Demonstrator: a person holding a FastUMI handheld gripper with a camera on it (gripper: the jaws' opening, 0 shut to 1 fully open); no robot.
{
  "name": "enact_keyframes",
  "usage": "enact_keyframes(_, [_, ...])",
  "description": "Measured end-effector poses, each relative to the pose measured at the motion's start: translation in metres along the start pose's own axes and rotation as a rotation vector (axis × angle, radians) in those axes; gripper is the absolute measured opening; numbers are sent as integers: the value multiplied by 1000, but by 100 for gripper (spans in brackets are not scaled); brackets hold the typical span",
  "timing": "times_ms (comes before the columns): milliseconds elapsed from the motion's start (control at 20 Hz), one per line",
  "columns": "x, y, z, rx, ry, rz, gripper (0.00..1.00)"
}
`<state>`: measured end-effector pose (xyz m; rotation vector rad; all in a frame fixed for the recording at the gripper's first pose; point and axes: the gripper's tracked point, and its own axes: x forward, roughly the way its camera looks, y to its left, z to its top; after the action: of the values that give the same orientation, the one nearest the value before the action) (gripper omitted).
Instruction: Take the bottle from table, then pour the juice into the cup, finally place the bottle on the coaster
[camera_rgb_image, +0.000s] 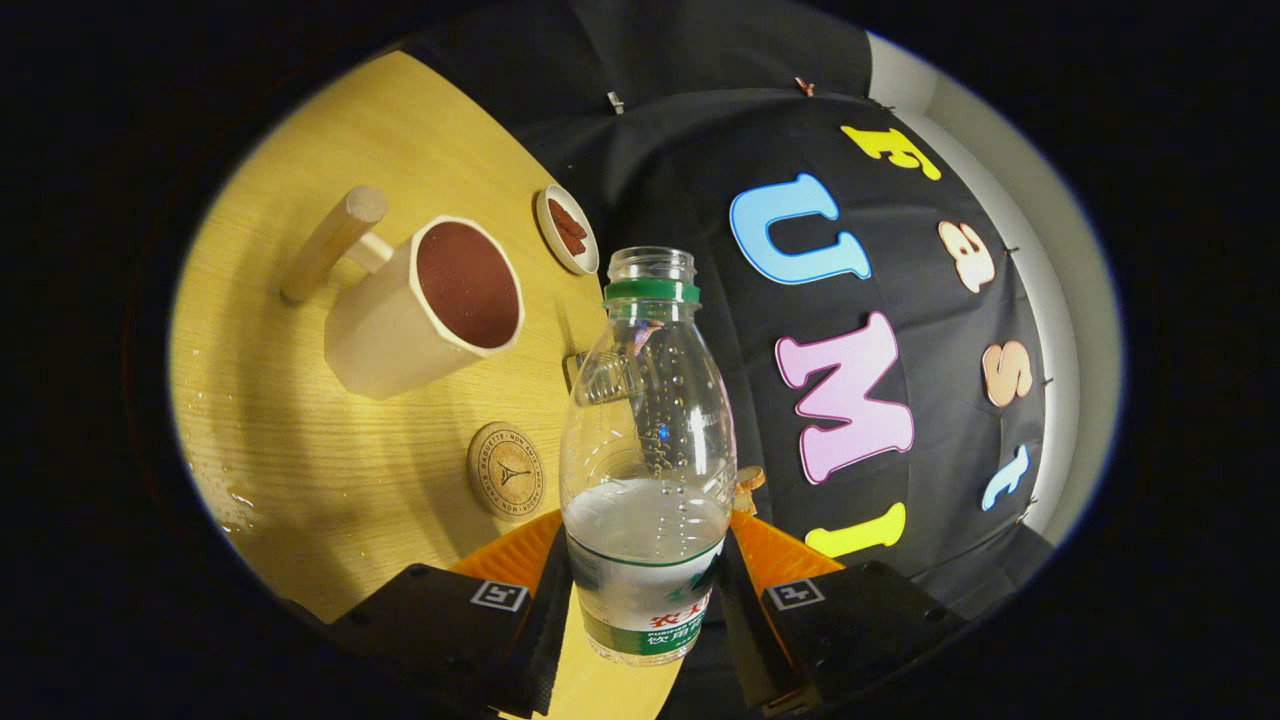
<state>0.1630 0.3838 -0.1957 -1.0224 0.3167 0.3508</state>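
claw (645, 590): black fingers (545, 620) w/ orange backing, clamped on both sides of the bottle's lower body, at the label band.
bottle (648, 450): clear plastic, uncapped, green neck ring, open mouth pointing away from the claw. Held up off the worktop, about in line w/ the fingers. Liquid fills approx. the lower third; droplets cling to the inner wall above it.
coaster (506, 469): round, cork-like disc w/ printed emblem, flat on the worktop just left of the bottle's body, nearest thing to the claw. Top bare.
cup (425, 308): cream, faceted walls, dark reddish-brown inside, peg-like wooden handle on its far-left side. Beyond the coaster, apart from it; open strip of worktop between them.
small dish (567, 229): white rim, brown bits inside, beyond the cup near the worktop's far edge.
worktop (300, 430): light wood grain, smooth; wet spots near its left edge. Far edge runs against the black cloth wall.
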Motion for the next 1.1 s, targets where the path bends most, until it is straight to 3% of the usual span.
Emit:
enact_keyframes(550, [14, 0, 1, -216, 13, 19, 71])
enact_keyframes(1100, [20, -4, 5, -355, 8, 4, 71])
